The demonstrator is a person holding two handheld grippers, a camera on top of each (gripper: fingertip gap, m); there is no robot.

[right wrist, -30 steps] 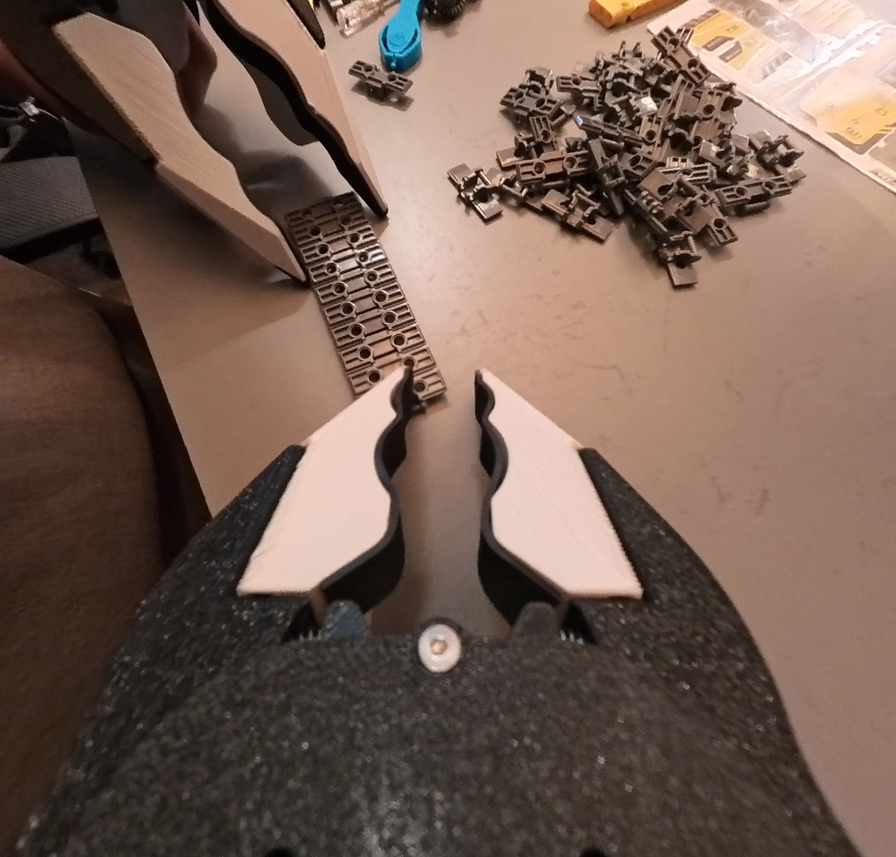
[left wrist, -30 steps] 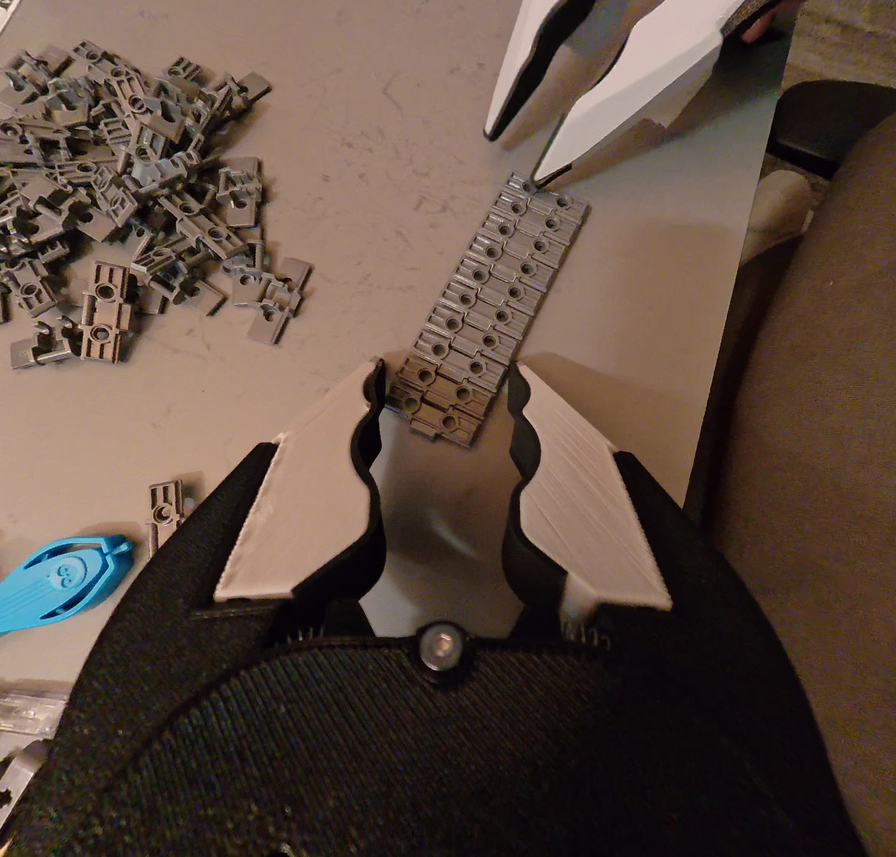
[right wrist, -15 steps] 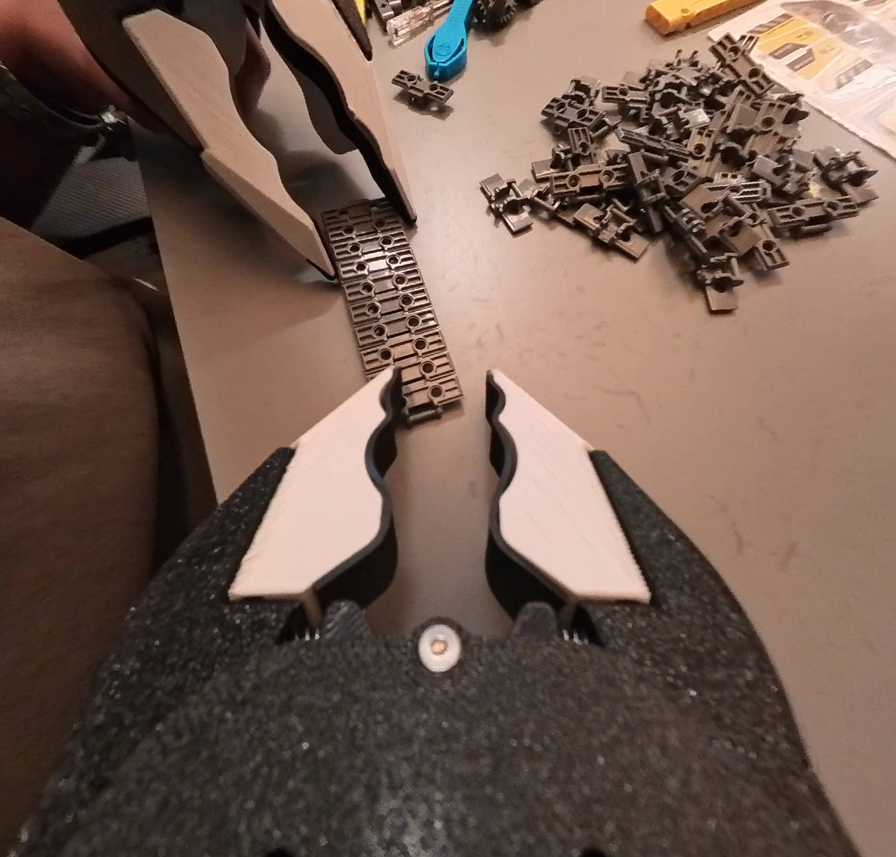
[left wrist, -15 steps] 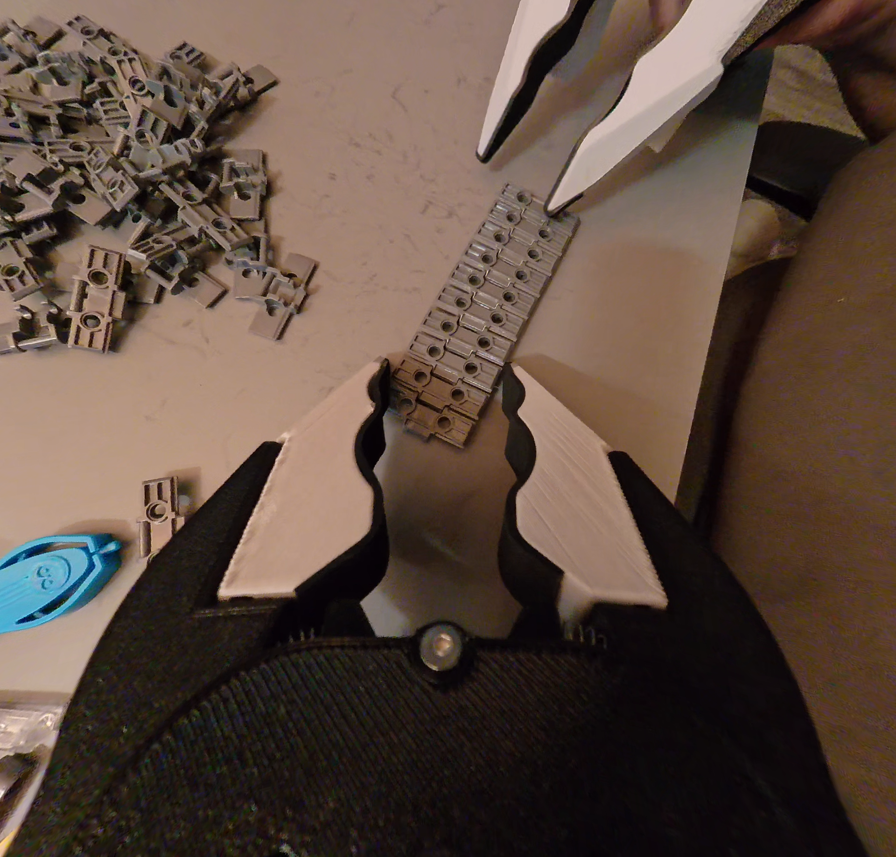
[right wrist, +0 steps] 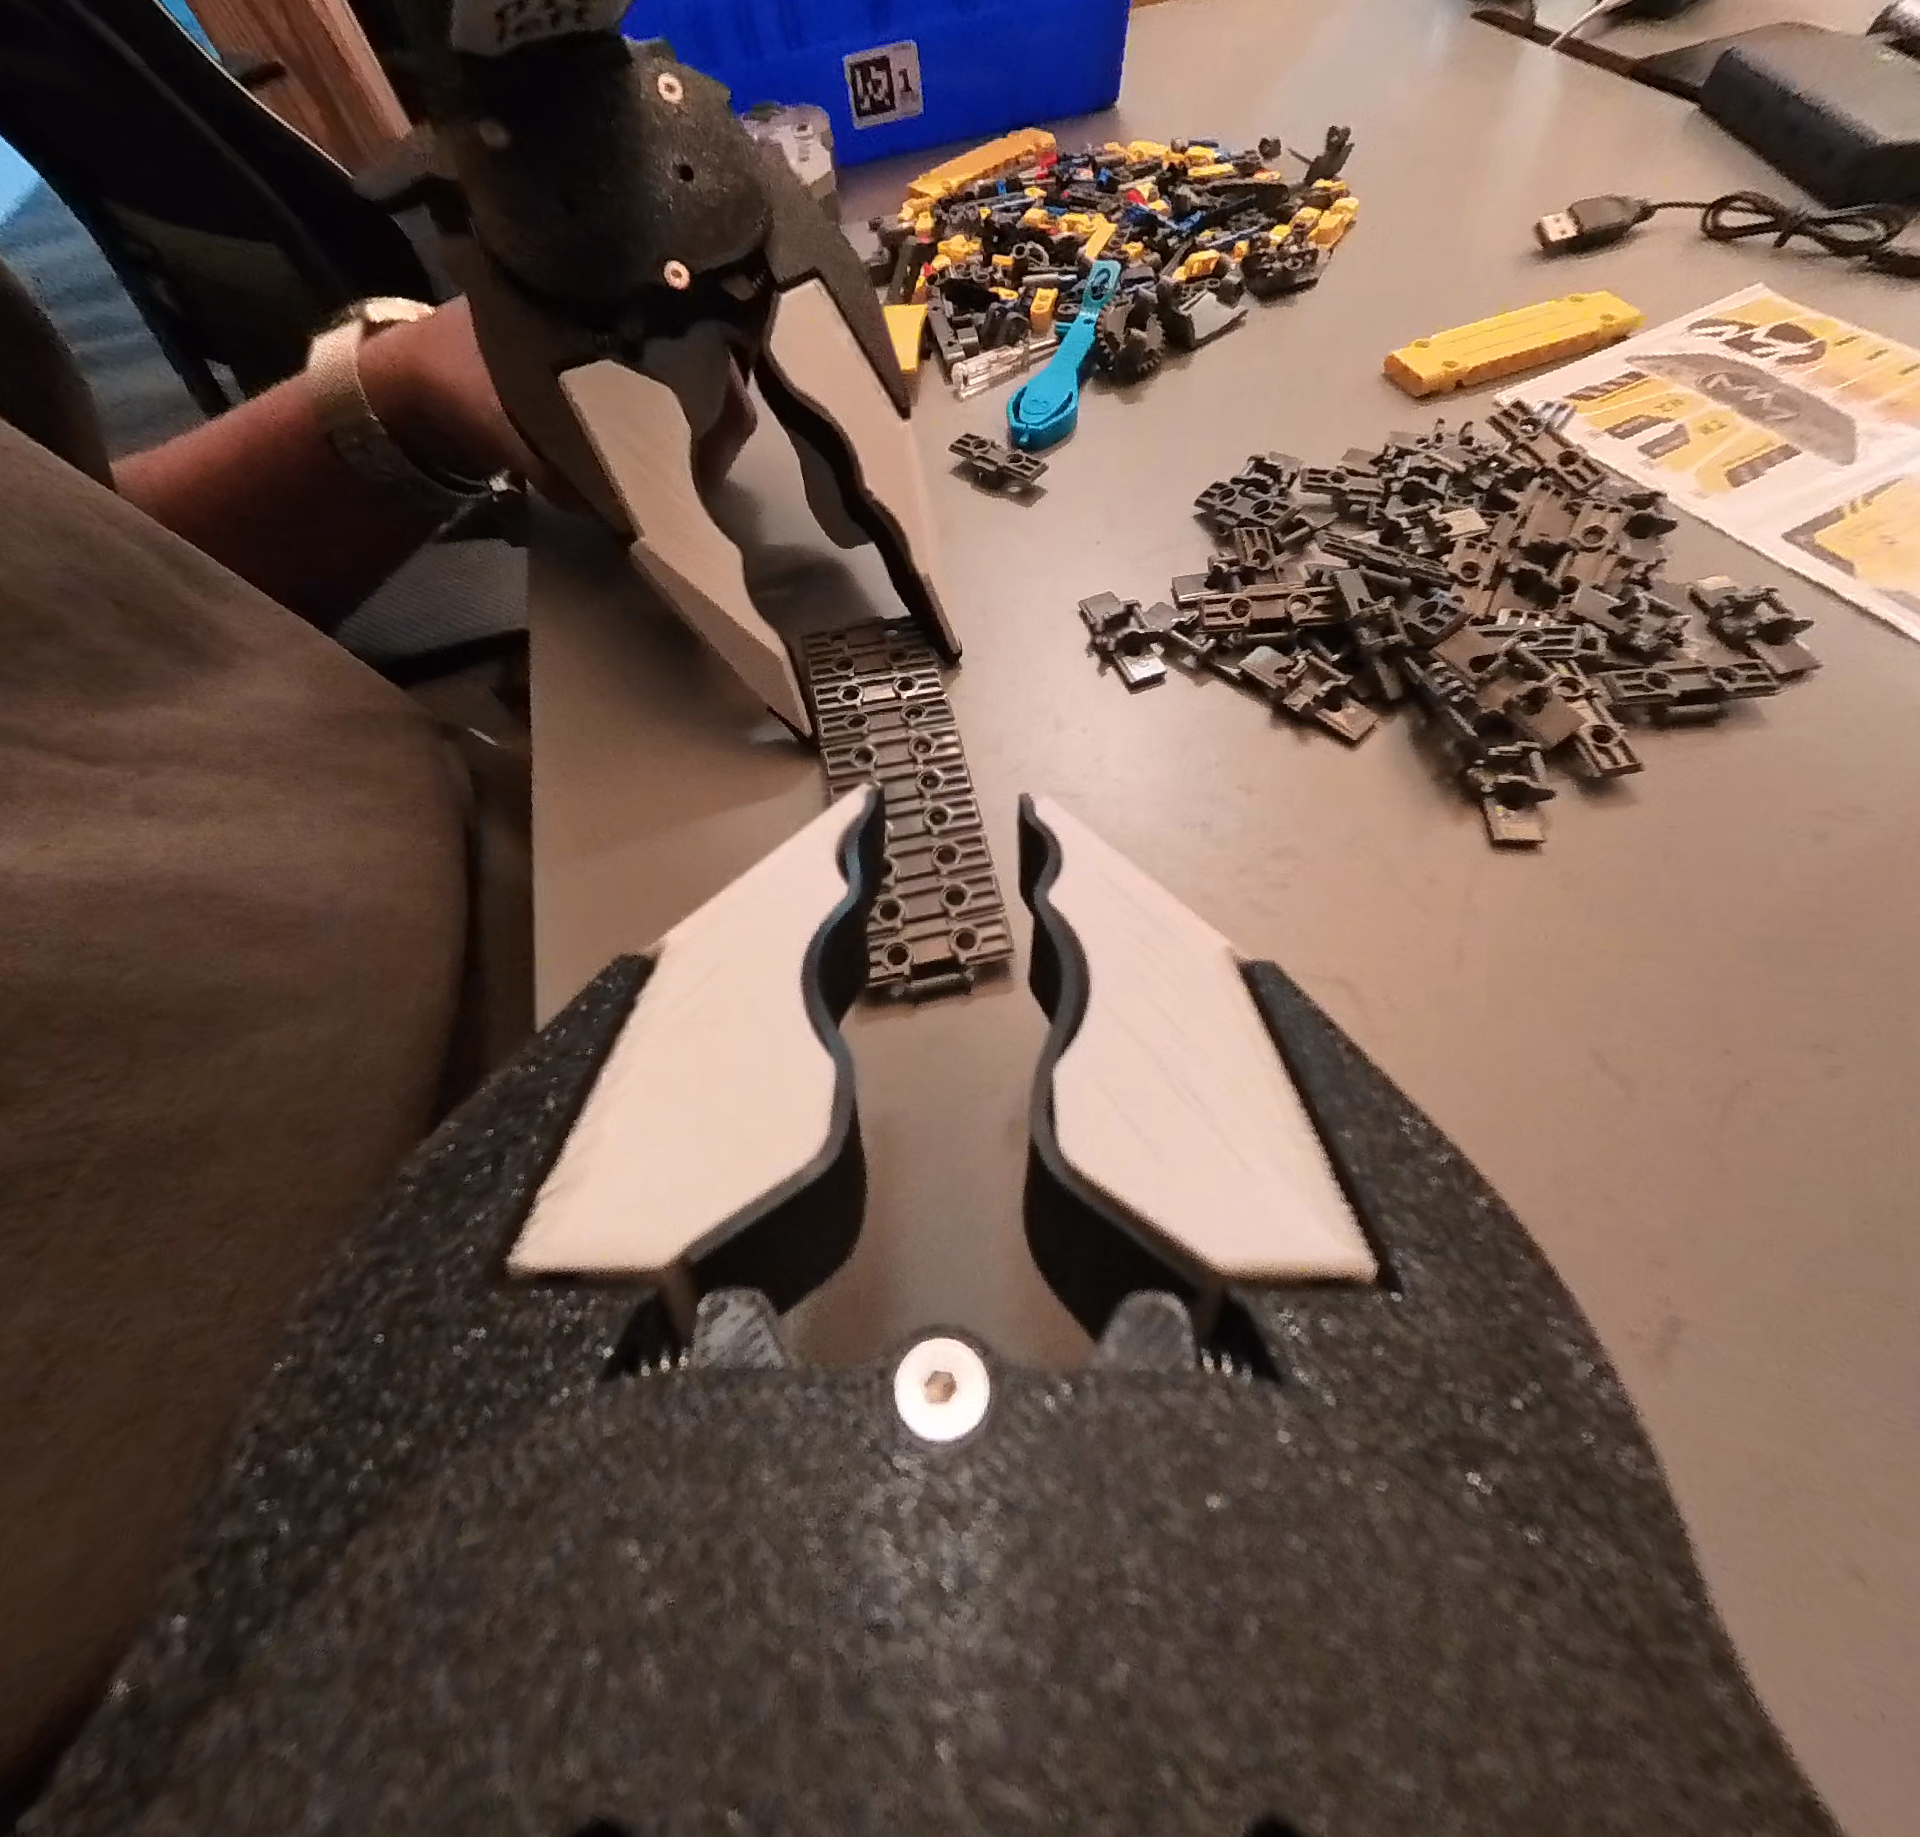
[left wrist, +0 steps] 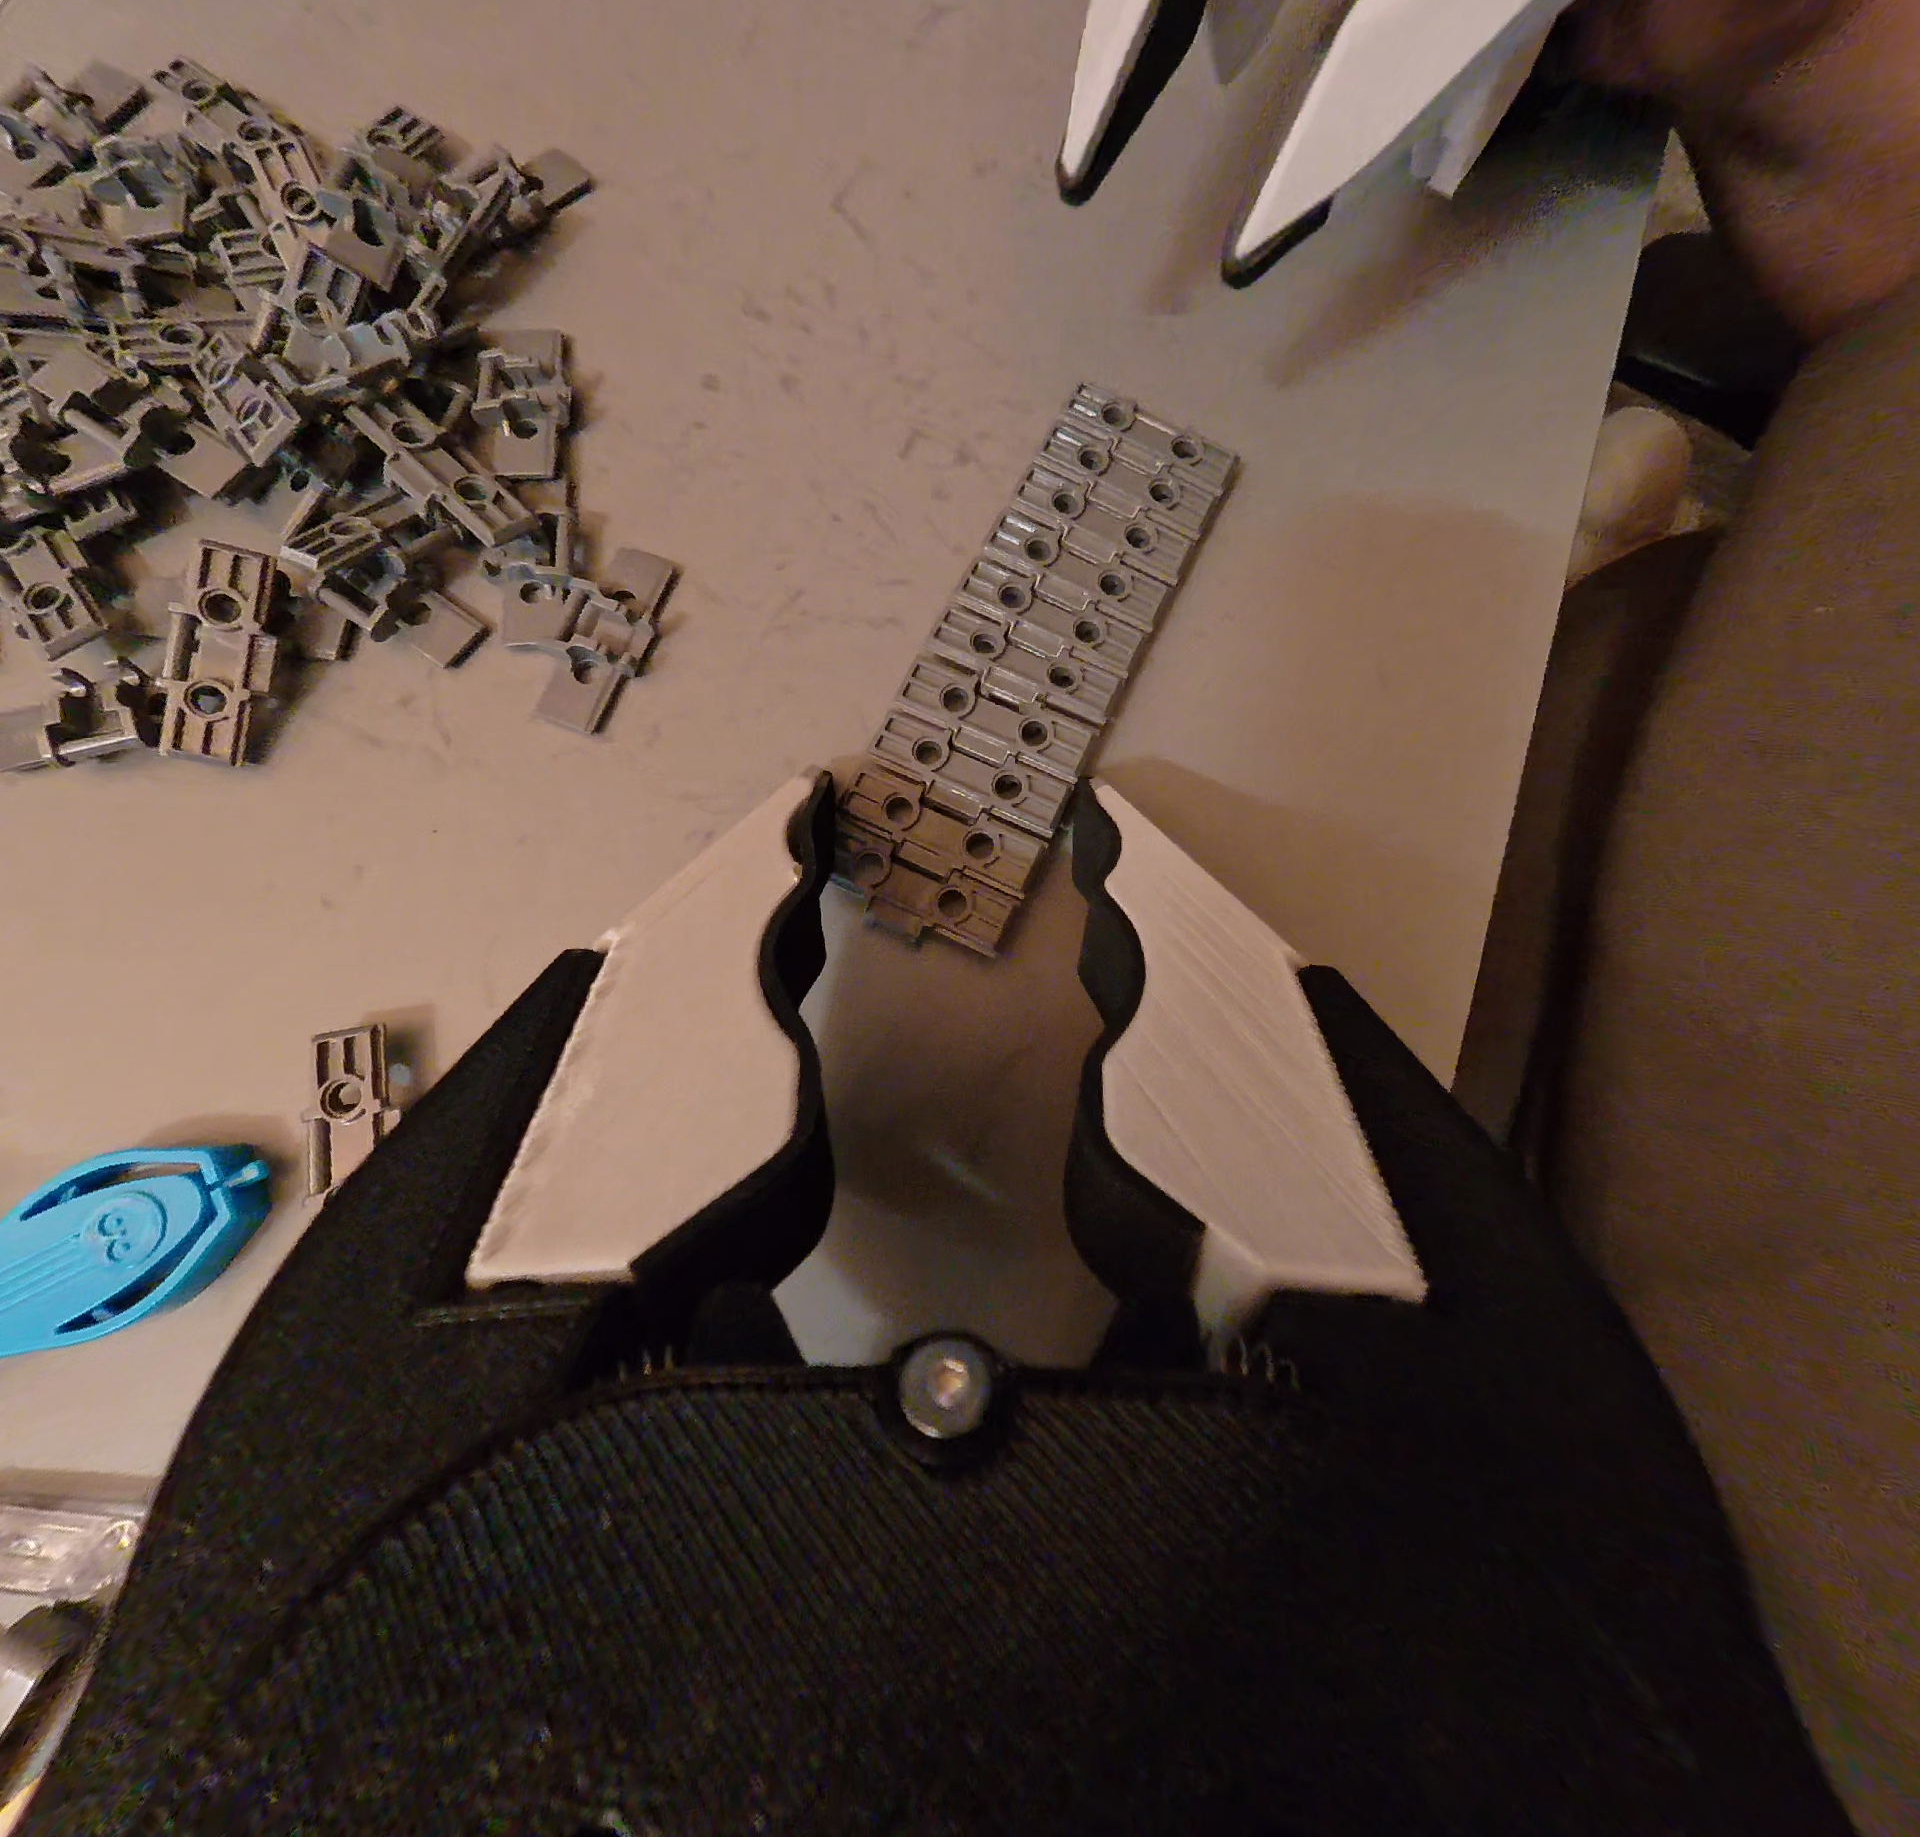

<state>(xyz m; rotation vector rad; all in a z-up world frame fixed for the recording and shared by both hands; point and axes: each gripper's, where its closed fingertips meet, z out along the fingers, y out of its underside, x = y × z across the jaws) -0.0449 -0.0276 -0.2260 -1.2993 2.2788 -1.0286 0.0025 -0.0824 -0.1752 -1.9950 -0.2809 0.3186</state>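
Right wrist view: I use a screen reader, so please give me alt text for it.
The open right gripper hovers over the near end of a dark track strip lying flat on a grey table, while the open left gripper straddles its far end. A pile of loose track links lies to the right.

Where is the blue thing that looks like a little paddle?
In the right wrist view, the blue tool lies far ahead on the table, against the mixed brick pile, beyond the grey link pile.
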